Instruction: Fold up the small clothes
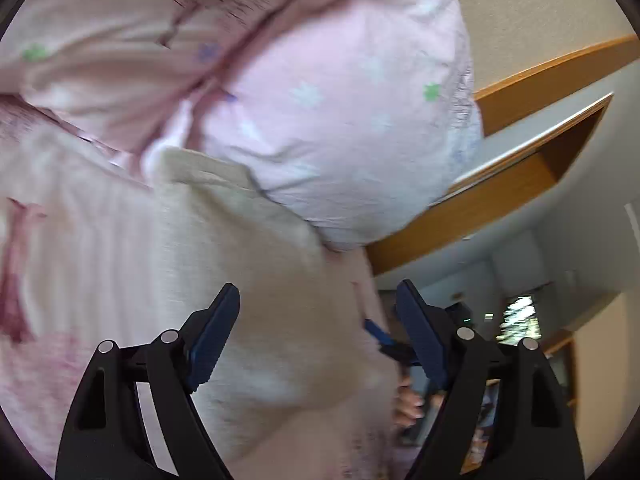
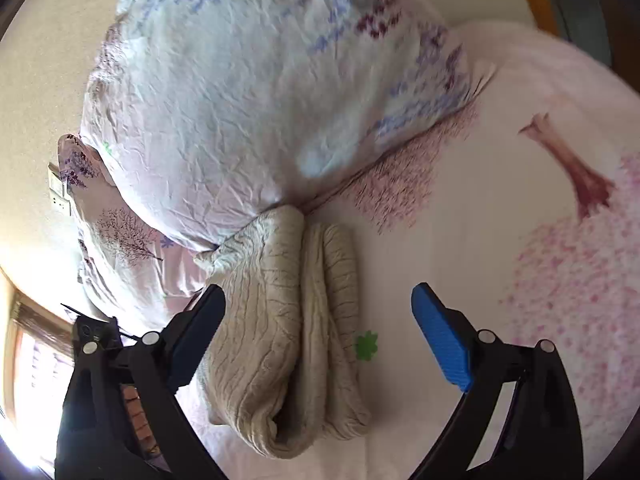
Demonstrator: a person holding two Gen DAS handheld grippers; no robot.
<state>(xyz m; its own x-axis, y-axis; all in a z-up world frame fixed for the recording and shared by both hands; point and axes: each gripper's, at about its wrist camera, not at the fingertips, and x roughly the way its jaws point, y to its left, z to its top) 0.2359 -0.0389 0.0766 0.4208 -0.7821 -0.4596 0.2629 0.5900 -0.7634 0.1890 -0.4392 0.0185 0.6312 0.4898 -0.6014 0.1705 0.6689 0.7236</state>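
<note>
**Operator:** I'm over a bed with a pale pink bedsheet printed with pink blossom trees [image 2: 520, 208]. A plump white-and-lilac pillow with purple sprigs [image 2: 256, 92] sits at the far end against a cream wall, and an orange wooden door frame [image 1: 480, 196] shows off to one side in the left wrist view.

**Observer:** Where's the garment?

**Operator:** The folded beige ribbed knit garment [image 2: 288, 328] lies on the sheet, its far end tucked against the pillow's lower edge. In the right wrist view its long axis runs from near the camera away toward the pillow, roughly along the line of my fingers. It's doubled into two thick rolls side by side with a crease between them (the near end shows the rounded folds).

**Observer:** And the grippers?

**Operator:** My right gripper [image 2: 320, 336] points down at the bed, jaws spread wide and gripping nothing. The left blue-padded finger overlaps the garment's left edge; I can't tell whether it touches. The right finger is well clear over bare sheet, just past a small green flower print [image 2: 366, 345].

**Observer:** The left one?

**Operator:** My left gripper [image 1: 320, 336] is tilted, jaws also wide apart and empty. A blurred cream ribbed cloth [image 1: 240, 280], likely the same garment, fills the gap between them, with the pillow beyond.
</note>
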